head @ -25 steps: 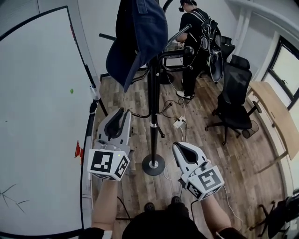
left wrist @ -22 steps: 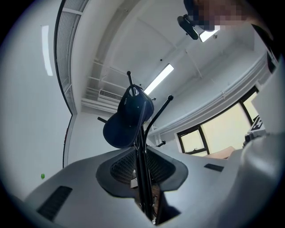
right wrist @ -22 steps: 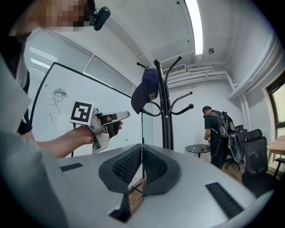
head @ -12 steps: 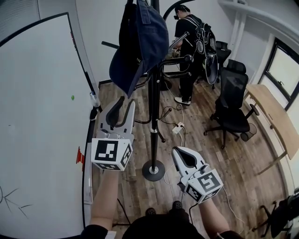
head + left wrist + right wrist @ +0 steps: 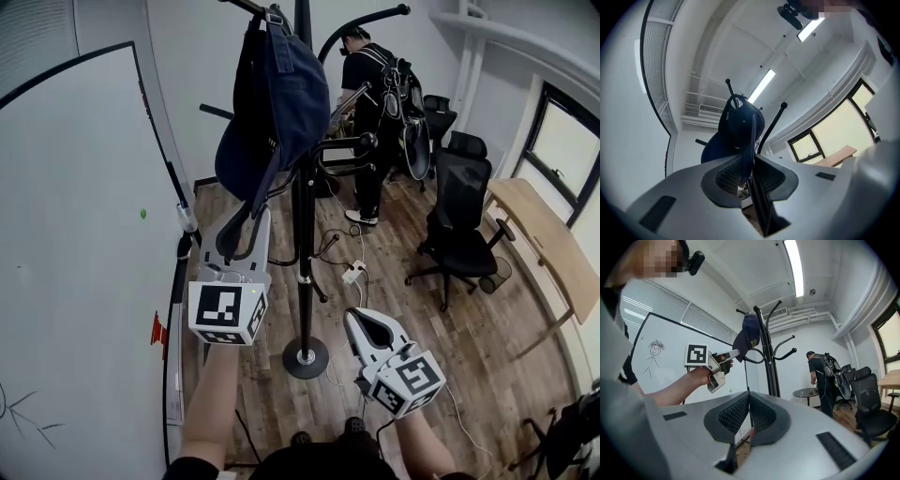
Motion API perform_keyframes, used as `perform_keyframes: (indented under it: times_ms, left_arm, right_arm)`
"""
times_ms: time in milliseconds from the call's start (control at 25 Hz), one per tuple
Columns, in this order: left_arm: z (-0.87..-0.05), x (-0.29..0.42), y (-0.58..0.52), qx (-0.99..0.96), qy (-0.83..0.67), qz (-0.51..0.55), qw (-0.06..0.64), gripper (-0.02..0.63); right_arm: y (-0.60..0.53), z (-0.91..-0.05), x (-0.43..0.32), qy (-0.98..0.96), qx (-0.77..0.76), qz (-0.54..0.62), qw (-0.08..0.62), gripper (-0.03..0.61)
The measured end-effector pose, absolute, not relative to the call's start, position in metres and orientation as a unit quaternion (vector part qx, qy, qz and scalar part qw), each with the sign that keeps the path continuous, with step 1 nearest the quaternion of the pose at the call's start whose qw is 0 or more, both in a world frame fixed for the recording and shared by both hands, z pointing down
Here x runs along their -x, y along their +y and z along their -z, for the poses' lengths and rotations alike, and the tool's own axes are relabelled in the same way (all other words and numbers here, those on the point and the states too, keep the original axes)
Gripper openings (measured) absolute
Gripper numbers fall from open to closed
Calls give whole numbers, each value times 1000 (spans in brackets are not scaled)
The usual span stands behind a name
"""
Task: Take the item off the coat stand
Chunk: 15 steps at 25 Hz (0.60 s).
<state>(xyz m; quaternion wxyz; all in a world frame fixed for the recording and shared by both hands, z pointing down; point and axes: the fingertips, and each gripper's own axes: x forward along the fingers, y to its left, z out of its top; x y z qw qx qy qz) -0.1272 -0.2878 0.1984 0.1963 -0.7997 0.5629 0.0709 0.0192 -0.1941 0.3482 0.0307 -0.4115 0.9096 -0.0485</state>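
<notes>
A navy cap [image 5: 277, 103] hangs by its back from a top hook of the black coat stand [image 5: 302, 253], brim pointing down. My left gripper [image 5: 251, 216] is raised to the brim's lower end. In the left gripper view the cap [image 5: 738, 129] fills the centre, and its brim edge runs down between the tips of the left gripper [image 5: 751, 161]. The jaws have just been closing and still show a small gap. The right gripper view shows the left gripper [image 5: 736, 351] touching the cap [image 5: 750, 336]. My right gripper [image 5: 367, 323] hangs low by the stand's base, shut and empty.
A whiteboard [image 5: 75, 234] stands close on the left. A person [image 5: 375, 103] stands at the back beside a black office chair [image 5: 464, 202]. A power strip with cables [image 5: 354, 274] lies on the wood floor, and a wooden desk [image 5: 548, 244] is at the right.
My left gripper has risen toward the cap's brim, and its jaws stand wider apart than a second ago. The right gripper has stayed low in place.
</notes>
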Motion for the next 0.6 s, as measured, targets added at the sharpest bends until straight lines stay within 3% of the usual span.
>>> perform_keyframes:
  times_ms: [160, 600]
  left_arm:
    - [-198, 127, -290, 795, 568, -68, 200, 58]
    - [-197, 118, -281, 794, 559, -37, 237, 37]
  right_arm:
    - [-195, -351, -22, 908, 415, 56, 29, 31]
    - [-197, -352, -16, 911, 408, 56, 31, 31]
